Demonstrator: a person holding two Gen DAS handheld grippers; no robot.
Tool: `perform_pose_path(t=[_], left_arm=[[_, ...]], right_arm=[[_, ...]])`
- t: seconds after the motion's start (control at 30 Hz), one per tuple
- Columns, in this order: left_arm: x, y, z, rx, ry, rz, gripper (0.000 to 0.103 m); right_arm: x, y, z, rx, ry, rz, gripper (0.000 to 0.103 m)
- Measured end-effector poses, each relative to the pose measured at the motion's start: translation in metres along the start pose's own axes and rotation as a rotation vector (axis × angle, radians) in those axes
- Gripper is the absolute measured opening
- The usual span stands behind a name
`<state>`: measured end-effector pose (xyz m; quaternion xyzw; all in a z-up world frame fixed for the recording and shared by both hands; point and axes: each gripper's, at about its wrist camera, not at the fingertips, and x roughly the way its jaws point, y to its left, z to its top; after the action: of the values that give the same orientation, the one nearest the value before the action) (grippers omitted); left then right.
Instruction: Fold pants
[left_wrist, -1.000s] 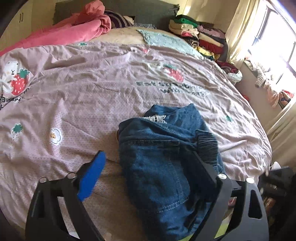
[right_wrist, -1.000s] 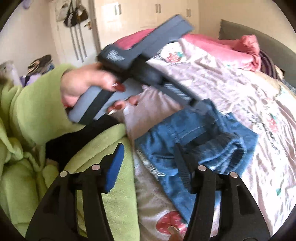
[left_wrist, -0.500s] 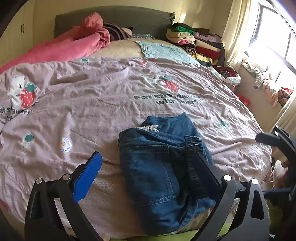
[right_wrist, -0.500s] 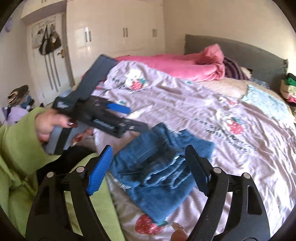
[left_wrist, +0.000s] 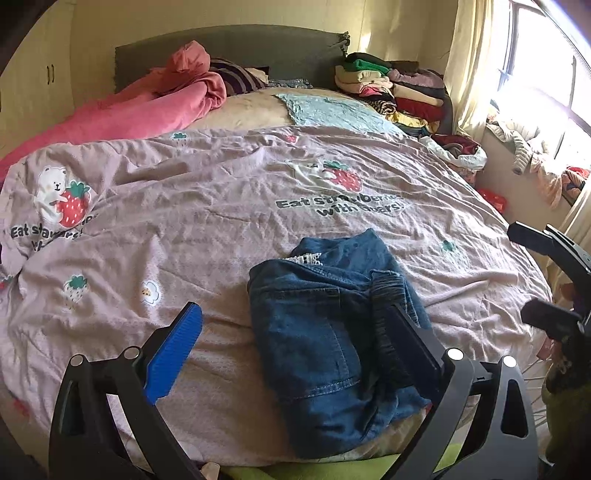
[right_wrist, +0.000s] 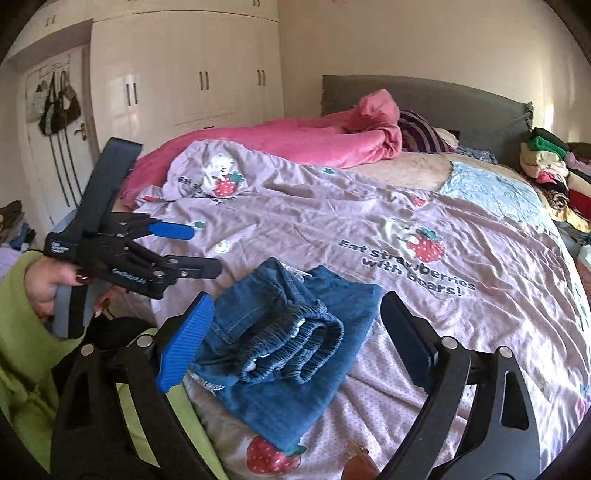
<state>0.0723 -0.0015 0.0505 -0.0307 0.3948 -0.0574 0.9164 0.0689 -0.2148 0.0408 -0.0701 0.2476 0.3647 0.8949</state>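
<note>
The folded blue denim pants (right_wrist: 288, 343) sit on the near edge of the mauve strawberry-print bed cover (right_wrist: 369, 229). The left hand-held gripper (left_wrist: 295, 339) is spread wide just above them, while the right hand-held gripper (right_wrist: 295, 336) is still opening, nothing pinched.

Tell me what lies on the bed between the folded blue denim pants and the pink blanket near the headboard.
Only the lilac strawberry-print duvet cover lies between the folded blue denim pants and the pink blanket; nothing else rests there. The left wrist view shows it best.

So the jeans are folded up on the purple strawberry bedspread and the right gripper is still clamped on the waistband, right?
Not quite. The jeans do lie folded on the strawberry bedspread, but the right gripper is not clamped on them: its fingers stand apart and are opening, clear of the denim, as the right wrist view shows.
</note>
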Motion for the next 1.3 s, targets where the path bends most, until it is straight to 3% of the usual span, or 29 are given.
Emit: perform_pose_path(t=[0.57,0.77,1.0,1.17,1.3], left_arm=[[0.041,0.014,-0.026,-0.017,0.102,0.039,0.098],[0.058,0.02,-0.033,-0.036,0.141,0.036,0.098],[0.075,0.023,-0.036,-0.053,0.175,0.017,0.098],[0.085,0.024,-0.037,-0.076,0.183,-0.018,0.098],[0.091,0.023,-0.038,-0.107,0.185,-0.049,0.097]], right_arm=[[0.058,-0.035,-0.03,0.192,0.196,-0.077,0.087],[0.082,-0.05,-0.045,0.286,0.259,-0.056,0.083],[0.109,-0.054,-0.058,0.34,0.325,0.007,0.063],[0.119,-0.057,-0.066,0.366,0.342,0.031,0.063],[0.125,-0.058,-0.066,0.355,0.349,0.047,0.068]])
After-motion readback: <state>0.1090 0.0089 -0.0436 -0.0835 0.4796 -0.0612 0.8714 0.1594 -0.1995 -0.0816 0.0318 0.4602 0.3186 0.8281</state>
